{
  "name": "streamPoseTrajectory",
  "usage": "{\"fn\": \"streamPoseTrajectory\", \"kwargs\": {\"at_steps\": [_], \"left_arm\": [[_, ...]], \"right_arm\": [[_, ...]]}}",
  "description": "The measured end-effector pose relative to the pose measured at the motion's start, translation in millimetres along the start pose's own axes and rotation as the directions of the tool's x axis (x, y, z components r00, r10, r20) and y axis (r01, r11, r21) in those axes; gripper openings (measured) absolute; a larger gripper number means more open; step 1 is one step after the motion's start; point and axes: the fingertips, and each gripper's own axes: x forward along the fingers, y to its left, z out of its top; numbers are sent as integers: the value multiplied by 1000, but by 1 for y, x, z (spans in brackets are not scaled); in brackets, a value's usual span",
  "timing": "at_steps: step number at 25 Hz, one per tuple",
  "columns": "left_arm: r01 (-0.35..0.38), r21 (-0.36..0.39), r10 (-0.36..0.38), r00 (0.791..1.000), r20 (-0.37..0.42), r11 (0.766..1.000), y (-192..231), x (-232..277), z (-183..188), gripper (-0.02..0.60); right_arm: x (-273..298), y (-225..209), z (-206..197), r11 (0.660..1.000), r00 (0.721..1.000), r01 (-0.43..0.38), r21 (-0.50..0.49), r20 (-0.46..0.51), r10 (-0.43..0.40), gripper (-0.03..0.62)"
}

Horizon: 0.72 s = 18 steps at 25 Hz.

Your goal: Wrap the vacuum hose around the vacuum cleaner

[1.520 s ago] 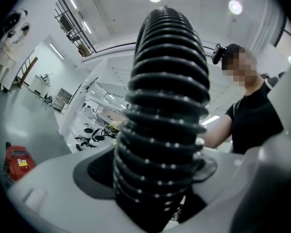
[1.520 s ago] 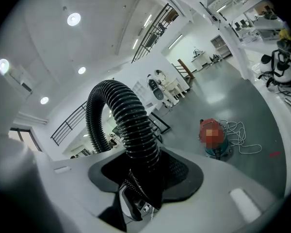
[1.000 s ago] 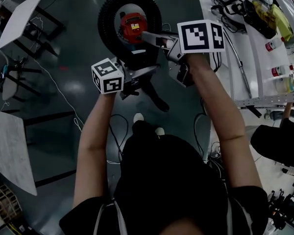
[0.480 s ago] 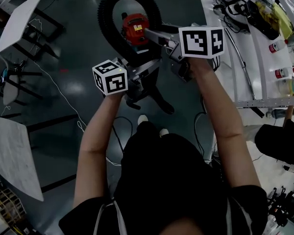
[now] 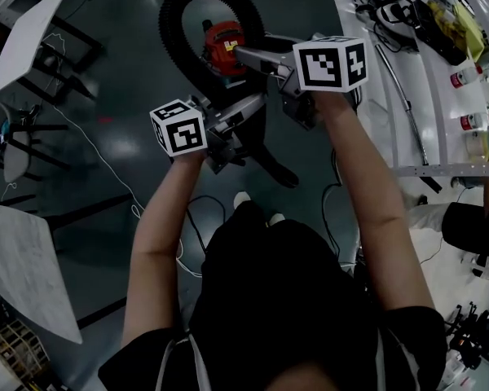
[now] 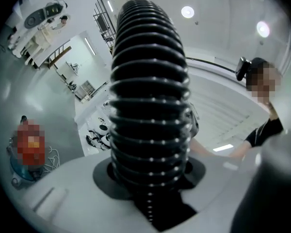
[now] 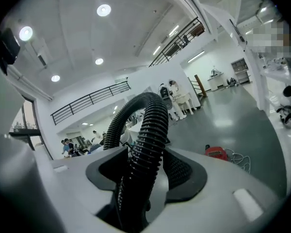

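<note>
The black ribbed vacuum hose (image 5: 175, 23) arcs in a loop over the red vacuum cleaner (image 5: 222, 43) on the dark floor. My left gripper (image 5: 243, 108) is below the vacuum, and its jaws have just been closing onto the hose (image 6: 148, 91), which fills the gap between them. My right gripper (image 5: 244, 55) reaches in from the right at the vacuum's side. Its jaws have just been opening. The hose (image 7: 153, 125) still runs between them, leaning on one pad with a gap at the other.
White workbenches (image 5: 440, 96) with bottles and tools line the right side. White tables (image 5: 28, 27) stand at the left. Thin cables (image 5: 106, 165) trail over the floor, and the hose's black end piece (image 5: 269, 165) lies by the person's feet (image 5: 253, 206).
The hose loop has spread wider and swung out left of the vacuum. Both grippers have shifted slightly with it, and the right cube has rolled a little.
</note>
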Motion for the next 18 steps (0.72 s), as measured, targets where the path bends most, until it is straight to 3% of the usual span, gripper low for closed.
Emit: {"fn": "streamPoseTrajectory", "kwargs": {"at_steps": [6,8,11,15,18], "left_arm": [[50,-28,-50,999,-16,998,8,-12,2,170],[82,-51,-82,997,8,995,10,-16,6,170],[130,-50,-125,989,83,990,11,-28,21,186],[110,75,-110,994,-4,991,13,-29,17,191],[114,197,-93,989,-112,974,14,-26,1,205]], "right_arm": [[21,5,-23,984,992,-93,154,-65,104,228],[26,8,-23,964,991,-116,239,-32,127,167],[21,-8,-9,946,997,-75,316,31,69,150],[7,-19,7,937,998,-53,346,61,34,150],[0,-18,14,944,997,-15,330,72,-10,150]]}}
